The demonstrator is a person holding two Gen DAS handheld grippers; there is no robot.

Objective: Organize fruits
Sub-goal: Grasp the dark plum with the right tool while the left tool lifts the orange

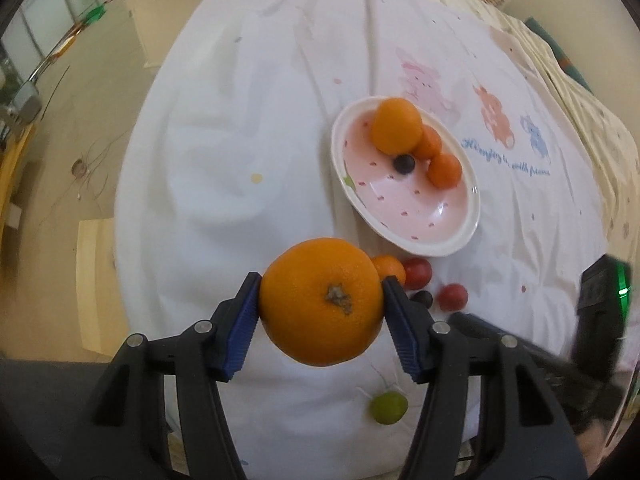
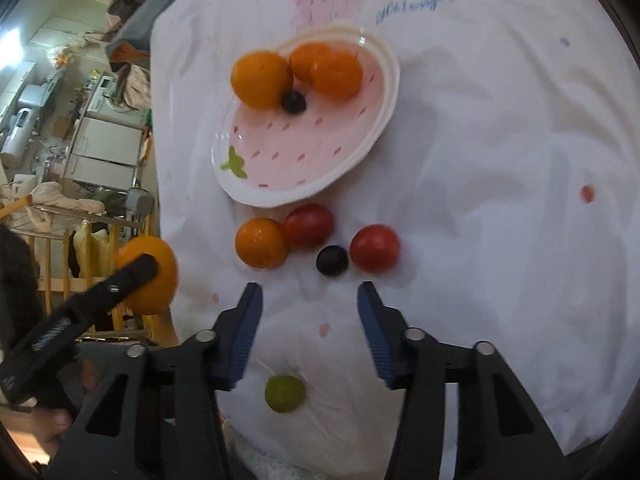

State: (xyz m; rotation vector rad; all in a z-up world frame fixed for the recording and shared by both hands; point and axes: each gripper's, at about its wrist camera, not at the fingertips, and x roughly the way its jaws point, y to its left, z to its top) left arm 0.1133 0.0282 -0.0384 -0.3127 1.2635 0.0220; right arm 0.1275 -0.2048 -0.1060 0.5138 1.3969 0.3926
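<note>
My left gripper (image 1: 322,286) is shut on a large orange (image 1: 322,308) and holds it above the white cloth; the orange also shows in the right wrist view (image 2: 156,276). A pink plate (image 1: 404,216) (image 2: 304,152) holds three orange fruits (image 2: 262,80) and a dark grape (image 2: 294,101). On the cloth in front of the plate lie a small orange (image 2: 262,243), two red tomatoes (image 2: 310,225) (image 2: 375,249) and a dark grape (image 2: 332,261). A green grape (image 2: 285,394) (image 1: 388,408) lies nearer. My right gripper (image 2: 310,292) is open and empty, just short of the loose fruits.
The white cloth (image 2: 500,160) with cartoon prints covers a round table. The table's left edge drops to the floor, with a wooden rack (image 2: 80,232) and appliances (image 2: 108,140) beyond. The right gripper's body (image 1: 600,312) shows at the right of the left wrist view.
</note>
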